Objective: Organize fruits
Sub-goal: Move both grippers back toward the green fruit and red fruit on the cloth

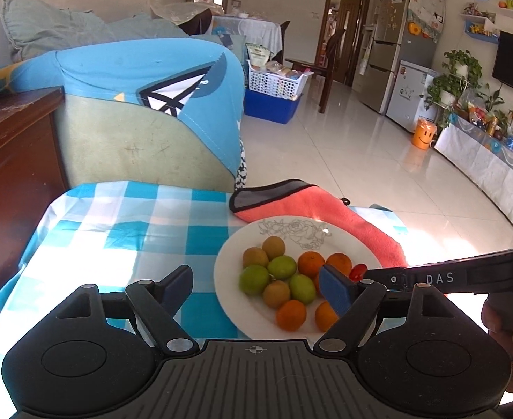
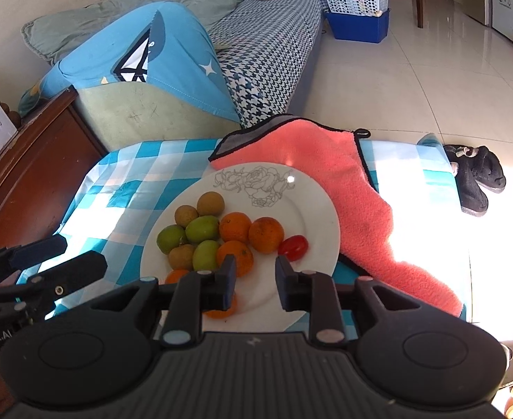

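Right wrist: cherry tomato [image 2: 293, 247] seemingly lengthwise left-right.

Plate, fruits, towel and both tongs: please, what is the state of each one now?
Plate: upright on the checked cloth, holding all the fruit.
Cherry tomato: lying loose on the plate, not gripped.
Pink towel: crumpled, lying beside the plate.
Left tongs: open, empty.
Right tongs: open, empty.

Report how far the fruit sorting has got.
Done: the fruit on the plate looks roughly grouped, green and brown on the left, oranges in the middle, one tomato on the right. In hand: nothing; the left tongs and right tongs are open over the plate. Left: any final placement; I see no fruit off the plate.
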Tool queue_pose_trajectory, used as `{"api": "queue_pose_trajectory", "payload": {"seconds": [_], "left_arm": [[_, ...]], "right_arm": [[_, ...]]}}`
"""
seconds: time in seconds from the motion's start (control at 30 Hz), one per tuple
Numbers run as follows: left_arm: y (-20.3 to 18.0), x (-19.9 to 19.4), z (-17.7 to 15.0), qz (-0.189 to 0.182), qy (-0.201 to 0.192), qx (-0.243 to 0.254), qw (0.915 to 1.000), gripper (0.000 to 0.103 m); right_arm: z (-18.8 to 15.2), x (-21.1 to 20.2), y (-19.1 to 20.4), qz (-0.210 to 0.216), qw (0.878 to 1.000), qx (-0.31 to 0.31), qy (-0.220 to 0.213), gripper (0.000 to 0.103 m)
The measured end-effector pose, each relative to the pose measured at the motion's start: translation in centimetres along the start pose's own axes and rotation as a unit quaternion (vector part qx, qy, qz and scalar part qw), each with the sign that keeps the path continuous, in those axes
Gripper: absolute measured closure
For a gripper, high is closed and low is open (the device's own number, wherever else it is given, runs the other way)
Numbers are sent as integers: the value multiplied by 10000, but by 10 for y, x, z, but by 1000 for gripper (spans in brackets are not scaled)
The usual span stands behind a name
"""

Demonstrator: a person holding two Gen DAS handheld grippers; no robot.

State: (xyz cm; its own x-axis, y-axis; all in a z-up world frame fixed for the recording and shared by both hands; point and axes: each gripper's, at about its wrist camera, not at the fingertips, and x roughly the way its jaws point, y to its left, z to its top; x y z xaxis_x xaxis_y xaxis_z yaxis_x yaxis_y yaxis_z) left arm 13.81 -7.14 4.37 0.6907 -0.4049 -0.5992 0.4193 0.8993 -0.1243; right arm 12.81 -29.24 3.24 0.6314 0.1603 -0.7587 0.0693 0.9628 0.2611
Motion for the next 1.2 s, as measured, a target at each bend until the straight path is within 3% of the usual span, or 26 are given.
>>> {"api": "queue_pose_trajectory", "payload": {"seconds": [0.23,0.73,0.93,1.2], "left_arm": [[19,-16,-4,279,70,-210,9994,20],[44,-23,-33,659,558,-69,9962,20],[55,-17,-40,937,810,-277,9919,20],[67,-21,-40,1115,833,-505,9890,20]], "right_arm": [[-14,-3,22,201,9989,-427,44,76],[-32,6,69,834,9877,-1310,168,76],[-39,15,85,971,9807,-1671,297,76],[-47,29,101,939,9728,-2083,373,76]]}}
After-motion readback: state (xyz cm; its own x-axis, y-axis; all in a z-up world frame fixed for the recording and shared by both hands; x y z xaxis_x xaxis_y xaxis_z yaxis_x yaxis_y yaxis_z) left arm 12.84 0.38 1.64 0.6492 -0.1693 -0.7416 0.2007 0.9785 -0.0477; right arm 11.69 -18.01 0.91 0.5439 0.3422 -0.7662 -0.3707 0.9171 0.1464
